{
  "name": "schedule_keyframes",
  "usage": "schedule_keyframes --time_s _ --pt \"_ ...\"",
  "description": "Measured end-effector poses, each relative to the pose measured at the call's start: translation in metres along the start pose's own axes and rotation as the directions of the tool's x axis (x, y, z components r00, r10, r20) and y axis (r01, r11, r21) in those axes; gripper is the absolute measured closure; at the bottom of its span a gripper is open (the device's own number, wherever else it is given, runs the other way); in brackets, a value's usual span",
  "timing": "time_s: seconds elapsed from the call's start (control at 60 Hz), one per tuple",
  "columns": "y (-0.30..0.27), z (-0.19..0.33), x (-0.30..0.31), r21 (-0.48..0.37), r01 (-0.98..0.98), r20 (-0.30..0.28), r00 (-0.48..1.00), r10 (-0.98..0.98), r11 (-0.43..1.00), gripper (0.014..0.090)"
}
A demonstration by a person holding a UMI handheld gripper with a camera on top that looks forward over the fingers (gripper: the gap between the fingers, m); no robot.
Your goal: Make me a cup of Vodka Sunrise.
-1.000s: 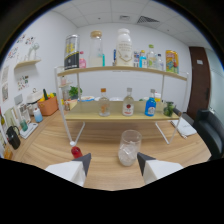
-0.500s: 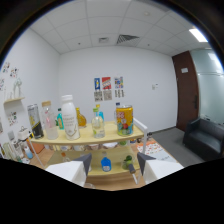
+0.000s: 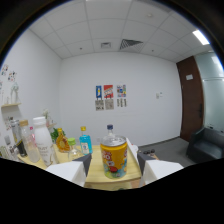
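Observation:
An orange juice container (image 3: 114, 157) with a yellow and orange label stands upright on the top shelf (image 3: 64, 156). It sits between the fingers of my gripper (image 3: 114, 169), which is open, with a gap showing on each side. The pale left finger (image 3: 74, 171) and right finger (image 3: 156, 169) flank it. Just behind it rises a clear bottle with a blue cap (image 3: 110, 131).
Along the shelf to the left stand a blue bottle (image 3: 85, 141), an orange item (image 3: 62, 141), a tall white bottle (image 3: 43, 144) and a dark bottle (image 3: 18, 144). Posters (image 3: 109, 97) hang on the far wall. A brown door (image 3: 192, 97) and a dark chair (image 3: 208, 145) are at the right.
The view rose from the table and the glass to the top shelf, then closed in on the orange container, which now stands between the fingers.

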Motion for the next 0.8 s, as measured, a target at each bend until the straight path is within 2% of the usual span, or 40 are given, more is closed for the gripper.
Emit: schedule_keyframes --time_s 0.083,0.167,0.217,0.3,0.383,0.6,0.8 --pt "0.003 0.021 0.000 -0.014 -0.010 0.007 1.000 0.010 1.000 0.0218" --pt "0.007 0.035 0.002 -0.022 -0.009 0.014 1.000 0.009 1.000 0.0283" --pt "0.010 0.041 0.003 -0.028 0.004 0.015 1.000 -0.003 1.000 0.0349" --pt "0.006 0.046 0.000 -0.018 0.024 0.036 0.999 -0.023 1.000 0.0508" --pt "0.007 0.046 0.001 -0.017 0.040 0.026 0.999 -0.040 0.999 0.0513" --pt "0.001 0.036 -0.001 -0.011 0.070 0.042 0.997 -0.070 0.997 0.0532" --pt "-0.022 -0.019 -0.011 0.047 0.066 0.062 0.996 -0.069 0.997 0.0531"
